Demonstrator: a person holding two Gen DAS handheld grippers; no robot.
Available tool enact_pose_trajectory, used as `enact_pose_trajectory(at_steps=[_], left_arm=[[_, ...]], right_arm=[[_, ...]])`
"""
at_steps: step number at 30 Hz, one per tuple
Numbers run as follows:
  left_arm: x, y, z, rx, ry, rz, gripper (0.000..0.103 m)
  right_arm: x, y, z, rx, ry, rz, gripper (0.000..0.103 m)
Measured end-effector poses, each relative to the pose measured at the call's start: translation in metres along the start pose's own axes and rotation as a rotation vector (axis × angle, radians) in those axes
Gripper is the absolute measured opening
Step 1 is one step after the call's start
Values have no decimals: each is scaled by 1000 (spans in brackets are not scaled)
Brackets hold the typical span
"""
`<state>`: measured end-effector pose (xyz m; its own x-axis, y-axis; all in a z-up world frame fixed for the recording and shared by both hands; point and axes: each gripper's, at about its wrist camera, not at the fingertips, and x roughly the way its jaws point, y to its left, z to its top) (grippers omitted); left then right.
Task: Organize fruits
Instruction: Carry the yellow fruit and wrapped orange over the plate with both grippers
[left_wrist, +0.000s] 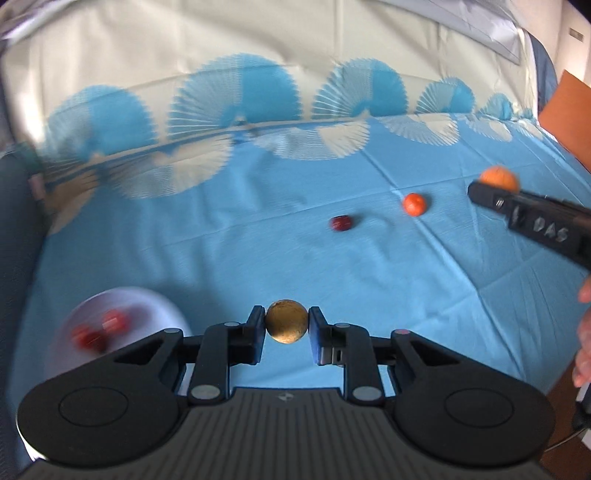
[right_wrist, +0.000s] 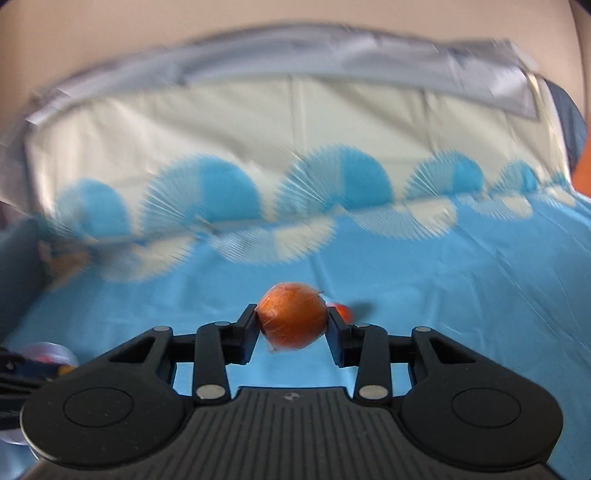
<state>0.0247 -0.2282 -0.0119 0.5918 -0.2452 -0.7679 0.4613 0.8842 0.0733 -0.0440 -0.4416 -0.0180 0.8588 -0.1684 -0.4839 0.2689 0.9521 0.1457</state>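
Right gripper (right_wrist: 292, 320), lettered "DAS", clamps an orange (right_wrist: 292, 320); left gripper (left_wrist: 286, 322) clamps a brown fruit (left_wrist: 286, 322); only the left view shows a dark red fruit (left_wrist: 341, 223)

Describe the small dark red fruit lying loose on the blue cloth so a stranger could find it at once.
Start from the blue tablecloth with white fan patterns. Near its middle, beyond the left gripper shut on a round golden-brown fruit, lie two loose fruits. The small dark red fruit is the left one, darker and smaller than the orange-red fruit beside it.
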Motion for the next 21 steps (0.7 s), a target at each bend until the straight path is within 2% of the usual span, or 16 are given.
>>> enact_pose_trajectory(at_steps=[5,9,15,21], left_arm=[[-74,53,-29,-40,-23,71,27],[-125,90,-55,-78,-45,124,27],[-183,126,-105,-146,-34,139,27],[-227,138,-149,-199,-56,119,27]], right_arm=[[-67,69,7,-43,-44,125,40],[-111,121,0,-74,-21,211,40],[-170,181,-22,-134,32,296,40],[-217,221,-44,-195,75,328,40]])
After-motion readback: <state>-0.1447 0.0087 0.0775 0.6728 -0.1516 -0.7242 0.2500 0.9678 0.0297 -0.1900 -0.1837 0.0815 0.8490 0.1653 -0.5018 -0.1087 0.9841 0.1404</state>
